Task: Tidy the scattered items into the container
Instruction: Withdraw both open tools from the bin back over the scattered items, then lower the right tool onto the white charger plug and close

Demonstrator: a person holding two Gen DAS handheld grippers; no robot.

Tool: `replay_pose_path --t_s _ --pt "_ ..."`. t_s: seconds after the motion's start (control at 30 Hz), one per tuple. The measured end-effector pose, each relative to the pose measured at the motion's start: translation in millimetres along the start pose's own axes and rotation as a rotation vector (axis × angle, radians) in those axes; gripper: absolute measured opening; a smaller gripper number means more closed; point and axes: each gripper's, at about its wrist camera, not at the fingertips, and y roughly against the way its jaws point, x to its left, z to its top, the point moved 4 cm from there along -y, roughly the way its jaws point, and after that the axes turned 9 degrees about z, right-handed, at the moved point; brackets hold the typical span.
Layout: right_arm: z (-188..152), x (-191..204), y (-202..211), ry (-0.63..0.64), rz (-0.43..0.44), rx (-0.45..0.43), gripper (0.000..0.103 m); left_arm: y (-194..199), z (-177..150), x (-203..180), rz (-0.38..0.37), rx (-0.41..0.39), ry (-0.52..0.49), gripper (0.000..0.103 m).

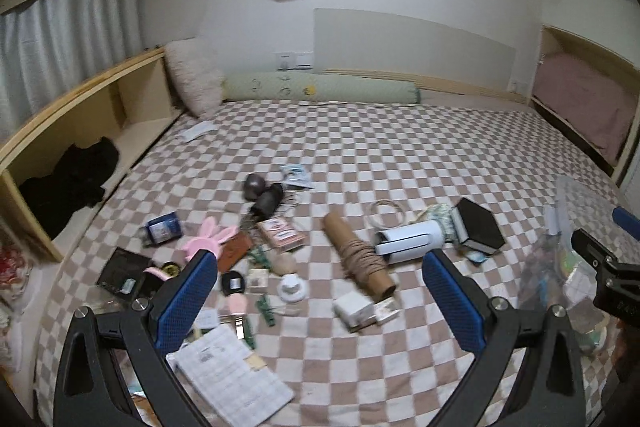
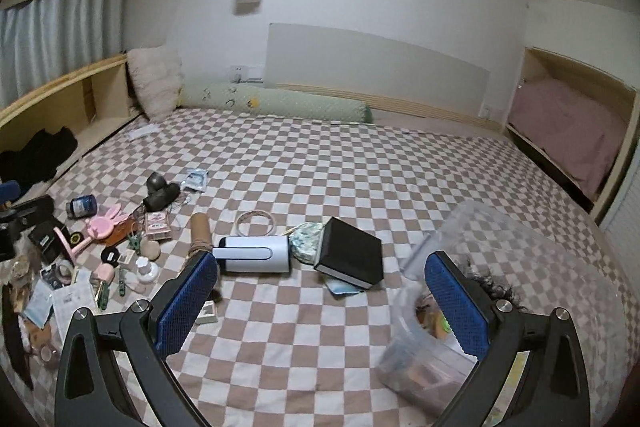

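Scattered items lie on a checkered bed (image 1: 360, 155). Among them are a cardboard tube wound with twine (image 1: 358, 255), a white cylinder device (image 1: 410, 241), a black box (image 1: 480, 225), a pink bunny item (image 1: 208, 239) and a small white box (image 1: 356, 309). My left gripper (image 1: 320, 291) is open and empty above the bed, the tube and small white box between its fingers in view. A clear plastic container (image 2: 480, 267) holding some items sits at the right. My right gripper (image 2: 320, 291) is open and empty, its right finger in front of the container. The white cylinder (image 2: 254, 254) and black box (image 2: 352, 253) lie just beyond it.
A green bolster (image 1: 320, 89) and fluffy pillow (image 1: 194, 77) lie at the head of the bed. A wooden shelf (image 1: 80, 115) with dark cloth runs along the left. A papers sheet (image 1: 232, 371) lies near the left finger. A wooden alcove (image 2: 572, 123) is at the right.
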Motion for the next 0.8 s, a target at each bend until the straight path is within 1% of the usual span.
replay_pose_path --t_s 0.2,0.33,0.43,0.6,0.8 --pt "20 28 -14 0.012 0.046 0.016 0.103 5 -3 41 0.102 -0.003 -0.011 0.103" --pt "31 48 -27 0.029 0.097 0.040 0.103 4 -6 71 0.148 0.009 0.037 0.103" --pt "34 64 -41 0.051 0.119 0.067 0.103 -1 -11 93 0.166 0.038 0.085 0.103" --pt "20 91 -69 0.075 0.174 0.127 0.103 -17 -27 110 0.181 0.112 0.093 0.103" --pt "-5 122 -108 0.105 0.262 0.231 0.103 -45 -57 113 0.179 0.217 0.092 0.103"
